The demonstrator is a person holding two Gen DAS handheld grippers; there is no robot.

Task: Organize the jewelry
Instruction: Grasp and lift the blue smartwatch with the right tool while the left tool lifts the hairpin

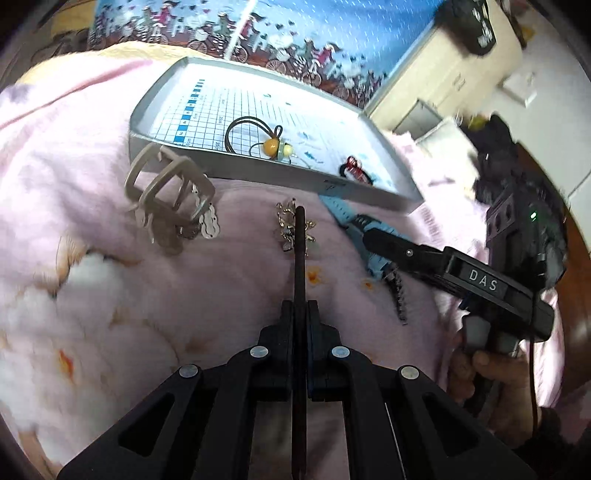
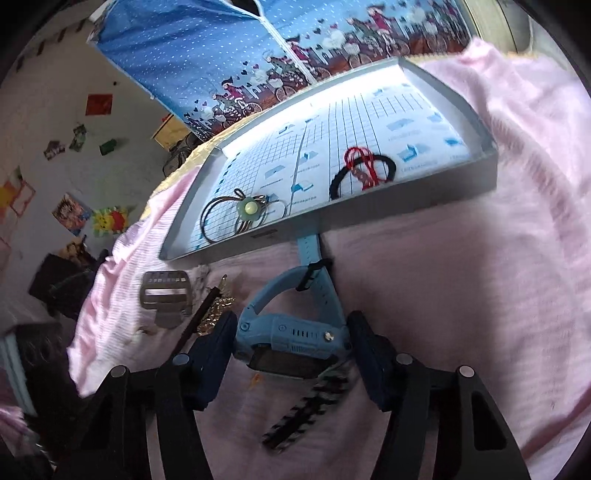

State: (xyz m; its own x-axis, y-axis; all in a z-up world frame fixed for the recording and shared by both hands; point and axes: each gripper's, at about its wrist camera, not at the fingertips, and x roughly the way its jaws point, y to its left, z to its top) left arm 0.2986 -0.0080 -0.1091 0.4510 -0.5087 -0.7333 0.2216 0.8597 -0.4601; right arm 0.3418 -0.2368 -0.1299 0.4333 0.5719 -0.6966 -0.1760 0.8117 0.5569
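My left gripper (image 1: pixel 300 218) is shut, and its tip sits in a gold charm piece (image 1: pixel 286 230) on the pink blanket. In the right wrist view the same tip (image 2: pixel 212 295) meets the gold piece (image 2: pixel 221 304). My right gripper (image 2: pixel 291 321) has its fingers pressed against both ends of a blue watch (image 2: pixel 291 338), whose strap runs under the tray. The grey tray (image 1: pixel 229 173) holds a yellow-bead hair tie (image 1: pixel 271 146) and a black-and-red hair tie (image 1: pixel 354 168). A beige claw clip (image 1: pixel 170 188) lies to the left of the gold piece.
A black toothed hair clip (image 2: pixel 306 406) lies on the blanket just behind the watch. A hand (image 1: pixel 491 373) holds the right gripper (image 1: pixel 373 236) at the right. Blue patterned fabric (image 1: pixel 295 33) rises behind the tray, with a cream cabinet (image 1: pixel 443 81) beyond.
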